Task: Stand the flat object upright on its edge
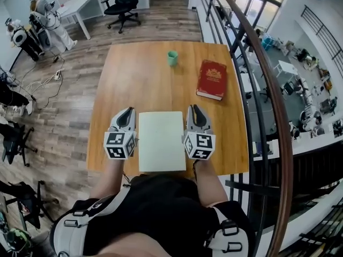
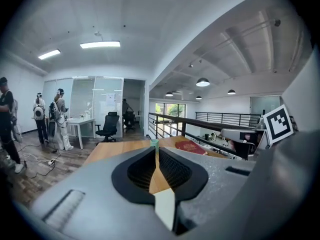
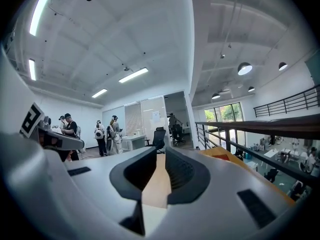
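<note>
A pale, flat rectangular object (image 1: 162,141) lies flat on the wooden table (image 1: 144,84), near its front edge. My left gripper (image 1: 127,112) rests close beside the object's left edge and my right gripper (image 1: 193,109) close beside its right edge; whether either one touches it I cannot tell. Both point away from me across the table. In the left gripper view the jaws (image 2: 156,148) meet at their tips with nothing between them. In the right gripper view the jaws (image 3: 162,156) also stand together, leaving only a thin slit with bare table showing through.
A red book (image 1: 211,79) lies flat at the right side of the table, beyond my right gripper. A small green cup (image 1: 172,58) stands near the far edge. A railing (image 1: 252,74) runs along the table's right side. People and office chairs are at the far left.
</note>
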Demonstrator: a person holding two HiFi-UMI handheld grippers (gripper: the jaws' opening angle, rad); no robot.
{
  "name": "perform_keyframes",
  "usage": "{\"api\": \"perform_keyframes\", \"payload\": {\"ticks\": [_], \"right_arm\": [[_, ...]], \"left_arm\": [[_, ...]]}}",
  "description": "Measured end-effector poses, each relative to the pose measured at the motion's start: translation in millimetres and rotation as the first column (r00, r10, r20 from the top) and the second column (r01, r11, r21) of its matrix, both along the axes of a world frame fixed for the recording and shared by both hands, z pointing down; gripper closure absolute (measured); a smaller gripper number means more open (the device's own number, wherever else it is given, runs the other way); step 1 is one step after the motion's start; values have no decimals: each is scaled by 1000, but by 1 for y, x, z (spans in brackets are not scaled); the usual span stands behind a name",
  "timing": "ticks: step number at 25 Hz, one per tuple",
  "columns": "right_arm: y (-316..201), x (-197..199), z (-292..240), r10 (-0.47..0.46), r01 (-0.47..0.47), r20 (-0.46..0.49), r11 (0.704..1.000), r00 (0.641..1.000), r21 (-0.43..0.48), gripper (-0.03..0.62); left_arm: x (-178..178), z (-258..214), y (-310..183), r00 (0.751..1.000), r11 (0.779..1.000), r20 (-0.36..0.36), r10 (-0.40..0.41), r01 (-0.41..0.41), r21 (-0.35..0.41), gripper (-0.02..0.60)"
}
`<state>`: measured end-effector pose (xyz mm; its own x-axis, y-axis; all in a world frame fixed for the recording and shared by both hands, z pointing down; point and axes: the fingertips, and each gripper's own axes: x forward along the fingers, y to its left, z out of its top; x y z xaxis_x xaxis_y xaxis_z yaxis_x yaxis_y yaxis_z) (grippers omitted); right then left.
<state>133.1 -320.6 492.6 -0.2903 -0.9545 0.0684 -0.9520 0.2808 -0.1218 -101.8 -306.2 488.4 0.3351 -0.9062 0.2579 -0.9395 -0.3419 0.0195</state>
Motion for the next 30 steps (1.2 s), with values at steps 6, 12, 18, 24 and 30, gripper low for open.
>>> {"api": "perform_keyframes", "payload": {"ticks": [6, 12, 18, 24, 30], "right_arm": [[0, -10, 29, -43, 42, -8, 996, 999, -77, 542], [2, -12, 78, -49, 47, -5, 978, 999, -204, 542], [11, -18, 131, -80, 63, -39, 940, 996, -335, 542], [21, -15, 177, -93, 53, -68, 895, 993, -443, 542], [32, -12, 210, -101, 42, -87, 858, 991, -513, 542]], "left_arm": [[-7, 42, 5, 999, 991, -35, 0, -5, -132, 514], [-14, 93, 11, 998, 961, -57, 0, -15, -276, 506], [-23, 149, 21, 1000, 916, -29, -4, -8, -402, 502], [-29, 200, 34, 1000, 864, 18, 4, 6, -503, 492], [-36, 229, 43, 1000, 834, 25, -18, 29, -551, 492]]}}
